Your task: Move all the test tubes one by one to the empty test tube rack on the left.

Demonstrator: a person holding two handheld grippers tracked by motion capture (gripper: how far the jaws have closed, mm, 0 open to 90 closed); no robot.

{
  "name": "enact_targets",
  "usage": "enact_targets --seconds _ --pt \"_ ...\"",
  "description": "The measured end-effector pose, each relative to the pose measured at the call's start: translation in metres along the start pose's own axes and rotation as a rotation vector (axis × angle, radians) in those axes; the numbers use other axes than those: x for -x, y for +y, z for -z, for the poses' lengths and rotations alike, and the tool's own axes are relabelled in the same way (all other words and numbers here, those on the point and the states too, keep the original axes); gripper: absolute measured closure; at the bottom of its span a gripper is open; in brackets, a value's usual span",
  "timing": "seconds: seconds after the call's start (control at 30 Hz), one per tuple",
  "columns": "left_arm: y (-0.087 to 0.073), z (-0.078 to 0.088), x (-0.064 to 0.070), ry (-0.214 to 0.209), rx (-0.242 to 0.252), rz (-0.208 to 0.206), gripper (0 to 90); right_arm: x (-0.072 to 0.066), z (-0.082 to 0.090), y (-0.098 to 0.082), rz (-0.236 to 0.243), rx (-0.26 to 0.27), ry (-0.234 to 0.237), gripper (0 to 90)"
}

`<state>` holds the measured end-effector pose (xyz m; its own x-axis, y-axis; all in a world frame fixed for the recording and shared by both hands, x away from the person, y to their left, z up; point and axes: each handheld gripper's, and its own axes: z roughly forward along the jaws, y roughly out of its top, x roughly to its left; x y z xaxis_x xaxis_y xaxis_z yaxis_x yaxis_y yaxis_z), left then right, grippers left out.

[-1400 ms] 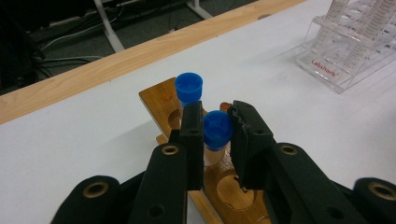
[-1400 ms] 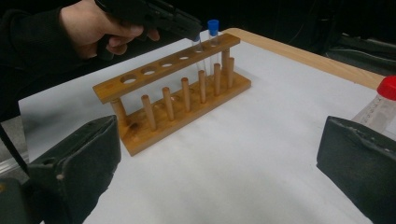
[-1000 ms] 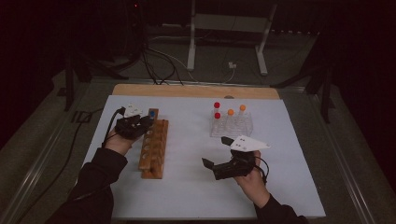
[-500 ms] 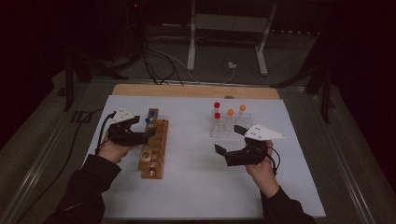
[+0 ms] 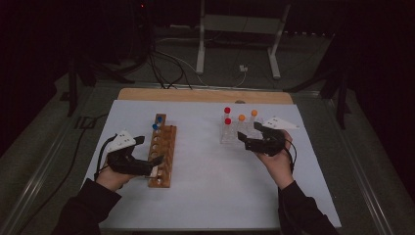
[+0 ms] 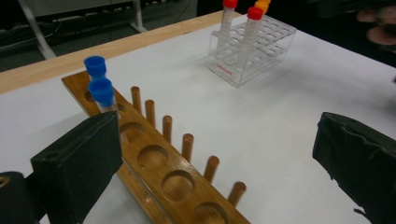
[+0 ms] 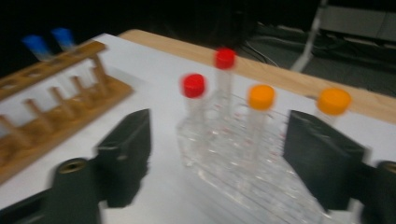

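A wooden rack point(image 5: 161, 152) point(image 6: 159, 172) with pegs and round holes holds two blue-capped tubes point(image 5: 157, 122) point(image 6: 100, 88) at its far end. My left gripper point(image 5: 155, 165) point(image 6: 215, 130) hovers at the rack's near end. Its jaws have just been opening and stand wide with nothing gripped. A clear rack point(image 5: 232, 134) point(image 7: 233, 158) at the right holds two red-capped tubes point(image 5: 227, 115) point(image 7: 194, 86) and two orange-capped tubes point(image 5: 247, 115) point(image 7: 261, 96). My right gripper point(image 5: 243, 141) point(image 7: 219, 140) sits just right of it. Its jaws have just been closing but touch no tube.
A white sheet point(image 5: 205, 186) covers the table, with a bare wooden strip point(image 5: 205, 95) along the far edge. Cables point(image 5: 166, 68) and a metal stand point(image 5: 235, 39) lie on the floor beyond. The clear rack point(image 6: 252, 51) stands well apart from the wooden one.
My left gripper drew back along the wooden rack toward the person and its jaws opened. The right gripper moved away from the person up to the clear rack.
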<state>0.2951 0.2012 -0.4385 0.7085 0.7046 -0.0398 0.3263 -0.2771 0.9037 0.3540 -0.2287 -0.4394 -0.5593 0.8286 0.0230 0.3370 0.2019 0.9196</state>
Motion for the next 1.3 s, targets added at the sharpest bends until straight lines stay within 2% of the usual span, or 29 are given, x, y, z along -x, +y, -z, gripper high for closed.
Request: enact_targets --seconds 0.1,0.27,0.53,0.67,0.83,0.97,1.13,1.3 --pt "-0.004 0.002 0.001 -0.002 0.003 -0.002 2.3 0.01 -0.013 -0.003 -0.033 -0.037 -0.032 36.6" --pt "-0.006 0.003 -0.001 -0.003 0.007 0.004 2.3 0.02 -0.032 -0.006 -0.041 -0.093 -0.066 50.5" --pt "-0.008 0.0 0.0 -0.009 -0.006 -0.005 2.3 0.027 -0.056 -0.007 -0.053 -0.149 -0.111 58.5" --pt "-0.009 -0.002 0.001 -0.007 -0.016 -0.003 2.3 0.028 -0.065 -0.006 -0.066 -0.155 -0.104 61.8" --pt "-0.009 -0.002 0.0 -0.013 -0.015 -0.002 2.3 0.027 -0.071 -0.007 -0.061 -0.165 -0.109 70.6" --pt "-0.01 -0.002 0.0 -0.009 -0.019 -0.005 2.3 0.027 -0.073 -0.005 -0.054 -0.166 -0.106 73.9" --pt "-0.009 -0.002 0.0 -0.013 -0.017 -0.003 2.3 0.026 -0.072 -0.004 -0.05 -0.167 -0.109 75.0" --pt "-0.008 -0.001 0.001 -0.018 -0.018 -0.011 2.3 0.024 -0.066 0.001 -0.028 -0.143 -0.116 75.1"
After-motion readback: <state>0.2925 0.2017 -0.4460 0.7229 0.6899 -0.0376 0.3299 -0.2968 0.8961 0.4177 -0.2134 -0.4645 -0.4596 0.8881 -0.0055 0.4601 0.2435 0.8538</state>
